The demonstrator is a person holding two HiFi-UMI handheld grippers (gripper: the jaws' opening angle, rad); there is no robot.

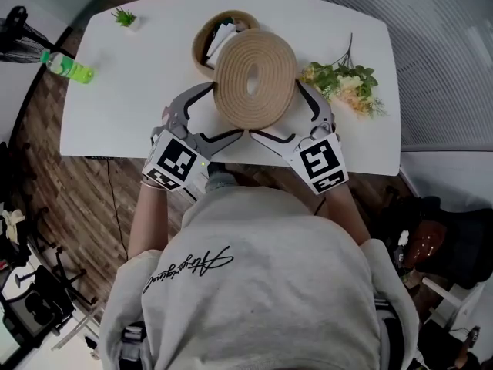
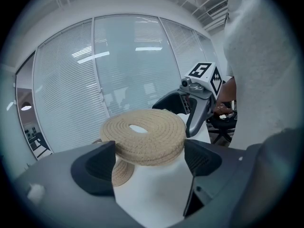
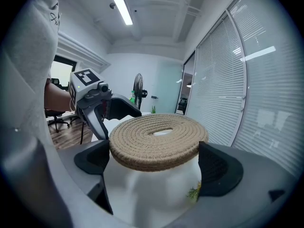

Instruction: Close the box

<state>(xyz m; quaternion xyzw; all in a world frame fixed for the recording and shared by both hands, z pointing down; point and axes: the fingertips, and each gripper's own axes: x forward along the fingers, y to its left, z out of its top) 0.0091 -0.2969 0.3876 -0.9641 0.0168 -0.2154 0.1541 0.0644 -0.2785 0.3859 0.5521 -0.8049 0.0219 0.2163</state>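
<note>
head view: left claw point(image 1: 219, 114) and right claw point(image 1: 283, 116) each grip the woven lid point(image 1: 256, 77), lifted near the open box point(image 1: 209, 38); next, likely centre it over the rim and lower.

Light: bright, even | Source: ceiling strip light point(image 3: 118, 4) | Gripper views: fisheye, dark vignetted corners | Focus: sharp

The head view looks steeply down on the tabletop point(image 1: 131, 106). The left gripper view and right gripper view face each other, both close on the woven lid point(image 1: 271, 56).
</note>
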